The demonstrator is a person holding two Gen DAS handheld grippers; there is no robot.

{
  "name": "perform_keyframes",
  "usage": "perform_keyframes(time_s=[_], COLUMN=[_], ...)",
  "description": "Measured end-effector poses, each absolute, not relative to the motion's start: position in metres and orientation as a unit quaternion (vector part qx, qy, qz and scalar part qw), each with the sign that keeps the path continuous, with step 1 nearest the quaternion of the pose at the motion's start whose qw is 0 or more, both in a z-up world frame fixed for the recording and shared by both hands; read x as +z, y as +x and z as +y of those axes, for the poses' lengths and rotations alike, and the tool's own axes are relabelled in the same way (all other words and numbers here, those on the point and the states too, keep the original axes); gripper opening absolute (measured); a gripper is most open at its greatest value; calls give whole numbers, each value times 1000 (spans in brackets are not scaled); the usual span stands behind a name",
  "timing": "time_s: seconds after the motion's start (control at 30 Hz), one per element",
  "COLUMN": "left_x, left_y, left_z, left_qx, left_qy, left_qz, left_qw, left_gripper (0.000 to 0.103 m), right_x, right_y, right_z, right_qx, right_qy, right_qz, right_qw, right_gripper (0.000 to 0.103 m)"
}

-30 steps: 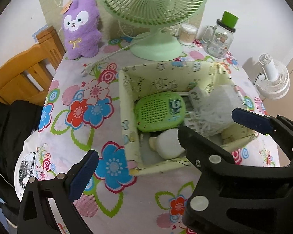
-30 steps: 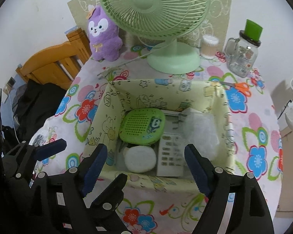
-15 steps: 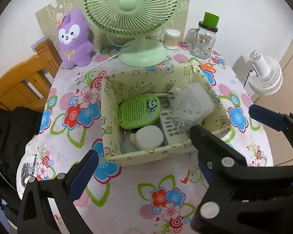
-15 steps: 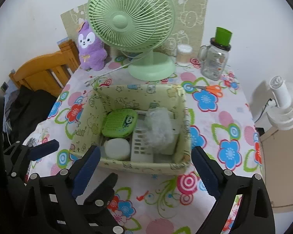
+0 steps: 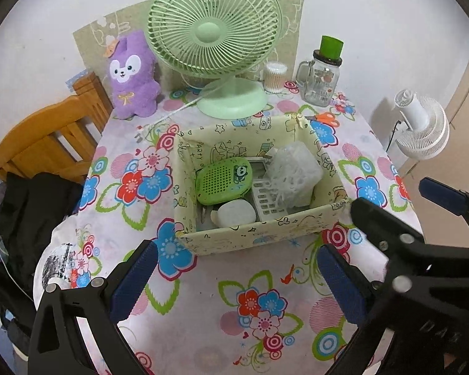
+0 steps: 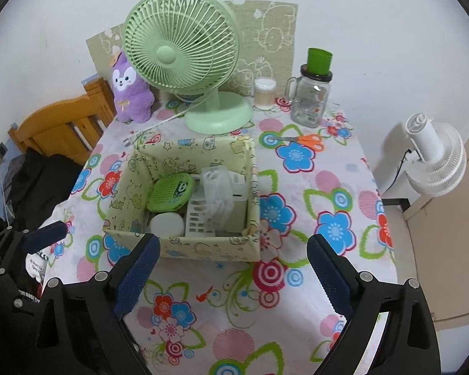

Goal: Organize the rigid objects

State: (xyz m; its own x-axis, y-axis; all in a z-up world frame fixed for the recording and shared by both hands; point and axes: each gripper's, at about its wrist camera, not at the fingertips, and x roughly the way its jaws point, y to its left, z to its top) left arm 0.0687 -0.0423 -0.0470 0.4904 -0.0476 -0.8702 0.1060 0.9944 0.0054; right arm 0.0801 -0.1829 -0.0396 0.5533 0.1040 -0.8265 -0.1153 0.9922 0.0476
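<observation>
A pale yellow fabric box (image 5: 259, 234) (image 6: 203, 248) stands mid-table. Inside lie a green speaker-like case (image 5: 223, 179) (image 6: 170, 192), a white round object (image 5: 236, 214) (image 6: 167, 223), a white remote (image 5: 265, 198) (image 6: 198, 218) and a white mesh bundle (image 5: 294, 172) (image 6: 217, 189). My left gripper (image 5: 234, 281) is open and empty, held above the table in front of the box. My right gripper (image 6: 231, 272) is open and empty too, also short of the box; it shows at the right of the left wrist view (image 5: 400, 218).
A green desk fan (image 5: 215, 40) (image 6: 184, 53), a purple plush (image 5: 133, 75), a cotton-swab jar (image 6: 264, 93) and a glass mug jar (image 6: 311, 97) stand at the back. Orange scissors (image 6: 300, 140) lie right of the box. A wooden chair (image 5: 47, 143) stands left, a white fan (image 6: 434, 159) right.
Both grippers have pulled back and up from the box, which now looks smaller and farther. Both stay open and empty.
</observation>
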Motion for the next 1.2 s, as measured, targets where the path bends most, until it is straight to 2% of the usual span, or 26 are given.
perform_keyframes(time_s=[0.77,1.2], left_x=[32,45], left_y=[6,-22], left_z=[-17,-15], left_qx=[-9,-4], left_qy=[12,12], left_qz=[436,432], left_qw=[900,902], left_gripper=[103,103], right_x=[31,43], right_y=[20,-18], right_z=[-220,-226], right_qx=[13,7], right_qy=[-5,16], right_qz=[420,421], right_qw=[908,907], right_gripper=[96,96])
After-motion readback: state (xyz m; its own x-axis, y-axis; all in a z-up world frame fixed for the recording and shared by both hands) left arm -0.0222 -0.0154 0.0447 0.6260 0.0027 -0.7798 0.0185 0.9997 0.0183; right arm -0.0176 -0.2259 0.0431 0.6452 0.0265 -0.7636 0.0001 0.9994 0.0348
